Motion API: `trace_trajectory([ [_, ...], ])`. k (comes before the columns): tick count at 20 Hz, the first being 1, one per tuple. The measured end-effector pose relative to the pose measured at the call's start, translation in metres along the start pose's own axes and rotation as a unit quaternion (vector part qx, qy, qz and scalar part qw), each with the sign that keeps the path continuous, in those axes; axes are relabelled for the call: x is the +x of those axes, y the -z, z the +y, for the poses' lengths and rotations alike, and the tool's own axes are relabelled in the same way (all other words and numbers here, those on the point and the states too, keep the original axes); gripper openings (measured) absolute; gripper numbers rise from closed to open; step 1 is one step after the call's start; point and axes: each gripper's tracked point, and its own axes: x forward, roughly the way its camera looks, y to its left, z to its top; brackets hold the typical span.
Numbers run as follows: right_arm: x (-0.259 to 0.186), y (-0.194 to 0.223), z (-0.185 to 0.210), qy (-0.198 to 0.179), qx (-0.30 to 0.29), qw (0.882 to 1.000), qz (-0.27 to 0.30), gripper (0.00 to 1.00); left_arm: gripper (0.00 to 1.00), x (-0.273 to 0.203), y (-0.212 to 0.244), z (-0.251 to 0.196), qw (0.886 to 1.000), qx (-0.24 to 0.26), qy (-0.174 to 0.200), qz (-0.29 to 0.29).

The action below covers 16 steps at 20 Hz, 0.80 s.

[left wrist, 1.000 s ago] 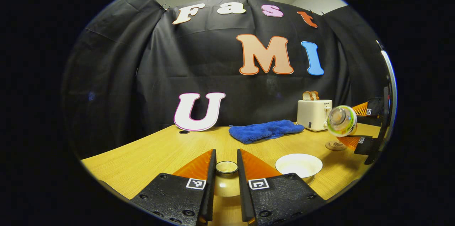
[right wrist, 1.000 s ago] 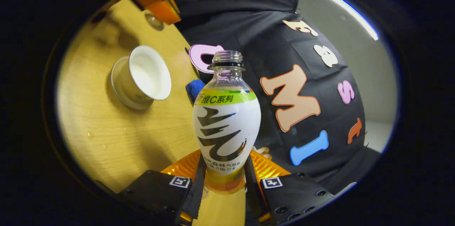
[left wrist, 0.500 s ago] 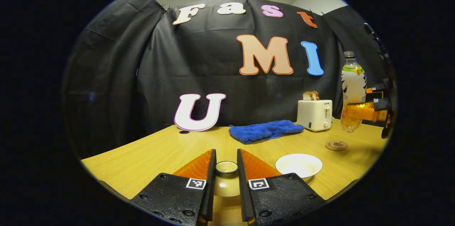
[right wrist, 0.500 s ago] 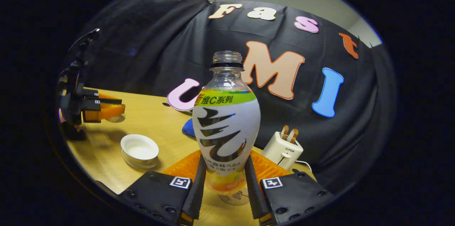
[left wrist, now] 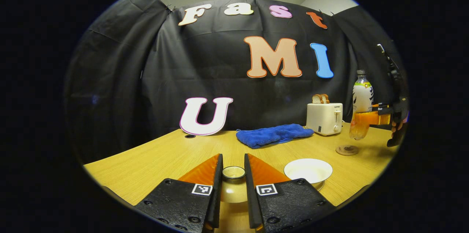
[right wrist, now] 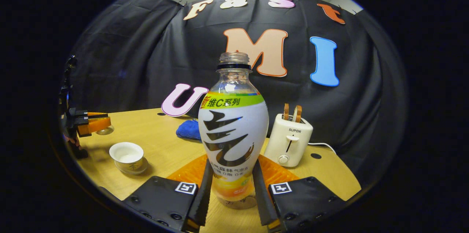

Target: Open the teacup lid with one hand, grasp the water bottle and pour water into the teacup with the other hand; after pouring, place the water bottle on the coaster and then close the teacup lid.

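My left gripper (left wrist: pixel 233 156) is shut on the teacup lid (left wrist: pixel 233 173) and holds it just above the table. To its right stands the open white teacup (left wrist: pixel 307 169). Farther right, the upright water bottle (left wrist: pixel 361 97) hangs a little above the round coaster (left wrist: pixel 347 150), held by my right gripper (left wrist: pixel 370 118). In the right gripper view the uncapped bottle (right wrist: pixel 233 126) stands between the fingers of my right gripper (right wrist: pixel 232 163), which is shut on its lower part. At the left there, the teacup (right wrist: pixel 127 153) sits on its saucer, and my left gripper (right wrist: pixel 96 124) holds the lid (right wrist: pixel 105 129) beyond it.
A cream toaster (left wrist: pixel 324 117) with bread slices stands at the back right of the wooden table (left wrist: pixel 165 156), close behind the bottle, and shows as toaster (right wrist: pixel 289 139). A blue towel (left wrist: pixel 274 135) lies at the table's back middle. A hand (left wrist: pixel 397 126) holds the right gripper.
The bottle went from tipped over near the teacup to upright, swung away to the right and came down toward the coaster. The left gripper with the lid stayed still.
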Motion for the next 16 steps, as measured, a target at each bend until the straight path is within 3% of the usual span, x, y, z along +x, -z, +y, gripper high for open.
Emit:
trace_trajectory([
  [16, 0.027, 0.054, -0.018, 0.016, 0.028, 0.999, 0.04, 0.59, 0.29, 0.001, 0.0, 0.001, 1.0, 0.0, 0.0, 0.0],
])
